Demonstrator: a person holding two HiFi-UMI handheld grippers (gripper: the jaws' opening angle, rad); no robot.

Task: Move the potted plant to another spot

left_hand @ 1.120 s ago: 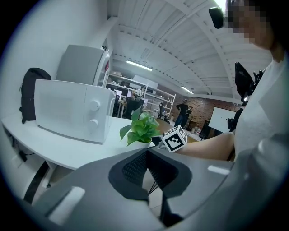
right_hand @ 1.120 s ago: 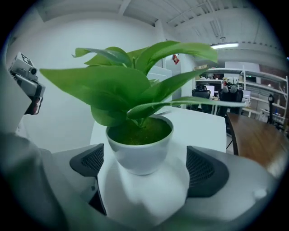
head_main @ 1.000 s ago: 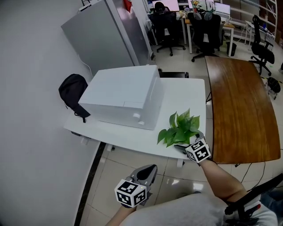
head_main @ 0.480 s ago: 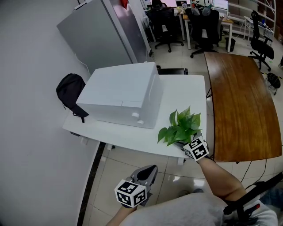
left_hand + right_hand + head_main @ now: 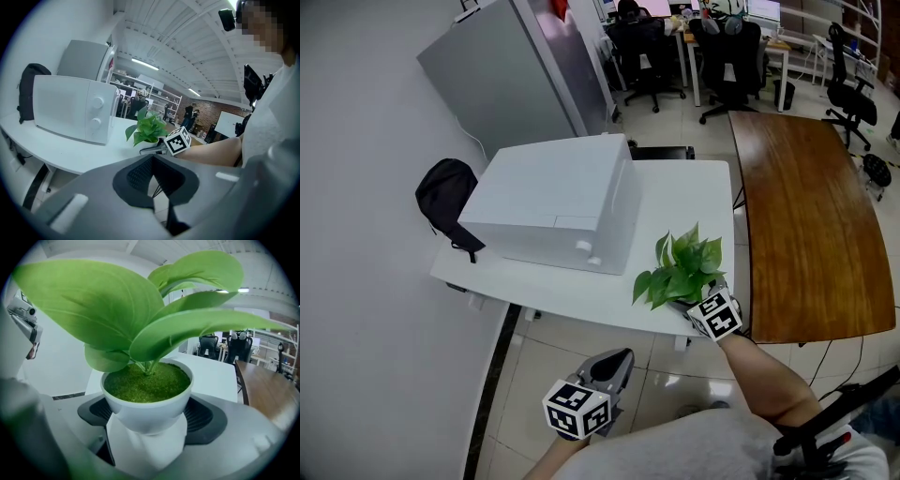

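My left hand-held gripper hangs low in the frame, jaws together, empty. Further right, the potted plant stands at the white surface's near right corner, and my right hand-held gripper is closing on its pot.

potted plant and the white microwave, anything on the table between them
Nothing: only bare white table lies between the potted plant and the microwave. The head view shows it best; the left gripper view agrees.
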